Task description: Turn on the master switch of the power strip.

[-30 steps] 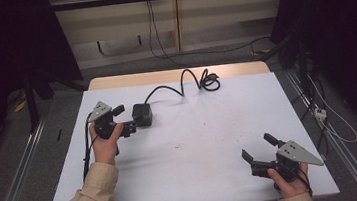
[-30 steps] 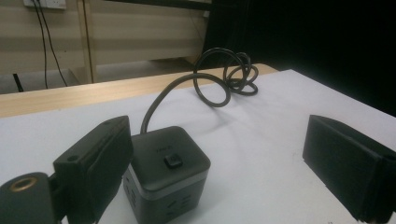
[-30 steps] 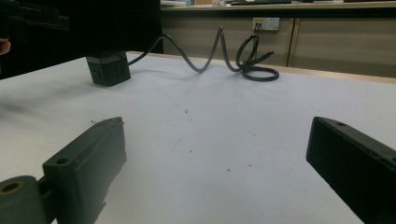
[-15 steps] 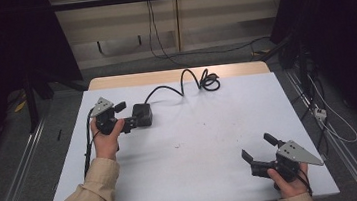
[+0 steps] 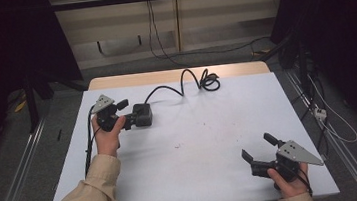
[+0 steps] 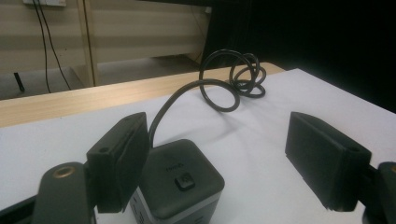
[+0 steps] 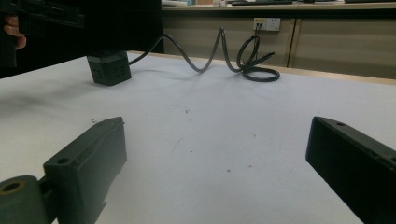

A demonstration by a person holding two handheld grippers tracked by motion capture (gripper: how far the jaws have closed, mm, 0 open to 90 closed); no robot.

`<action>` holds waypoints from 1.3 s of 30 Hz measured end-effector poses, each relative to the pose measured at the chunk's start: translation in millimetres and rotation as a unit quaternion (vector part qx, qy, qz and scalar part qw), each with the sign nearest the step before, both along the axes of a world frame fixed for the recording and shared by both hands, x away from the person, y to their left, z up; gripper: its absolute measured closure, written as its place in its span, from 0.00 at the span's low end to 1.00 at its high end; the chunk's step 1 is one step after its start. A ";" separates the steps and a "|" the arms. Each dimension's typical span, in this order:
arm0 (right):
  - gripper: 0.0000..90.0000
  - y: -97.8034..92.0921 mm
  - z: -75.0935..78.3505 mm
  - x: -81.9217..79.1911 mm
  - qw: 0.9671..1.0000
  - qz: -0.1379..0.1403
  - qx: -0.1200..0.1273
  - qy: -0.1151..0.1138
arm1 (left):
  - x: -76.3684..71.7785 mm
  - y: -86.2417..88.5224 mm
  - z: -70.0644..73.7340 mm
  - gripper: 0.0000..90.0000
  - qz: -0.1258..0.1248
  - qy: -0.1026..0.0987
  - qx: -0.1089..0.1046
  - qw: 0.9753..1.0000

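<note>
The worktop [image 5: 196,144] is matt white with a bare wood far edge, the dark cube [image 6: 180,184] looks like smooth satin plastic, its cord [image 6: 224,84] glossy black rubber, and the jaws matt black plastic.

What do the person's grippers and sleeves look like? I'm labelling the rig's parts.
Both the left gripper and the right gripper are black, with two blocky flat-faced jaws and a grey three-cornered plate on top. A black cable trails from each. A brass-coloured ring sits near each jaw's base. The sleeves are beige.
</note>
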State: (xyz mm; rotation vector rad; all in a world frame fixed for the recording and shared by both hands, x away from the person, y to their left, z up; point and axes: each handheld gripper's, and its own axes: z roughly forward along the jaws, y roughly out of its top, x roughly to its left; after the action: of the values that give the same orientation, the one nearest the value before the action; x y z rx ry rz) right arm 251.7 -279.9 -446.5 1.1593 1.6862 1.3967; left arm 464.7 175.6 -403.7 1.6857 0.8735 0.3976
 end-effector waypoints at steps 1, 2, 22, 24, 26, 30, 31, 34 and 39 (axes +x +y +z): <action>0.05 0.1 0.0 0.0 1.000 0.000 0.000 0.000 | 0.6 -0.6 0.1 0.25 0.001 0.000 0.000 1.000; 0.05 0.1 0.0 0.0 1.000 0.001 0.000 0.000 | 1.2 -1.2 0.1 0.26 0.002 0.002 0.002 1.000; 0.06 0.6 0.9 0.0 1.000 0.001 0.002 -0.001 | 10.4 -3.8 -2.2 0.45 0.012 -0.001 0.035 0.999; 0.06 0.6 0.8 0.1 1.000 0.001 0.001 -0.002 | 11.3 -4.0 -2.8 0.47 0.012 -0.002 0.034 0.999; 0.06 0.5 0.9 0.1 1.000 0.001 0.002 -0.001 | 11.7 -4.4 -3.3 0.50 0.011 -0.001 0.032 0.999; 0.06 0.1 0.9 0.1 1.000 0.001 0.000 -0.001 | 12.8 -4.8 -3.8 0.57 0.008 0.000 0.035 0.999; 0.06 0.0 0.9 0.2 1.000 0.001 0.000 -0.002 | 13.0 -5.2 -3.8 0.58 0.007 -0.001 0.037 0.999; 0.06 -0.1 0.9 0.1 1.000 0.000 0.000 -0.001 | 13.4 -5.9 -3.6 0.61 0.005 -0.002 0.037 0.999; 0.06 -0.2 1.1 0.2 1.000 0.001 -0.001 -0.003 | 14.4 -6.4 -4.9 0.65 0.006 0.001 0.039 0.999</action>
State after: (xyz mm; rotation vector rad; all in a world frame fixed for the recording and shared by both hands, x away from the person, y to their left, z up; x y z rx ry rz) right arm 251.9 -280.1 -445.5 1.1533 1.6839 1.3982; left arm 479.1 169.2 -408.6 1.7540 0.8793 0.4433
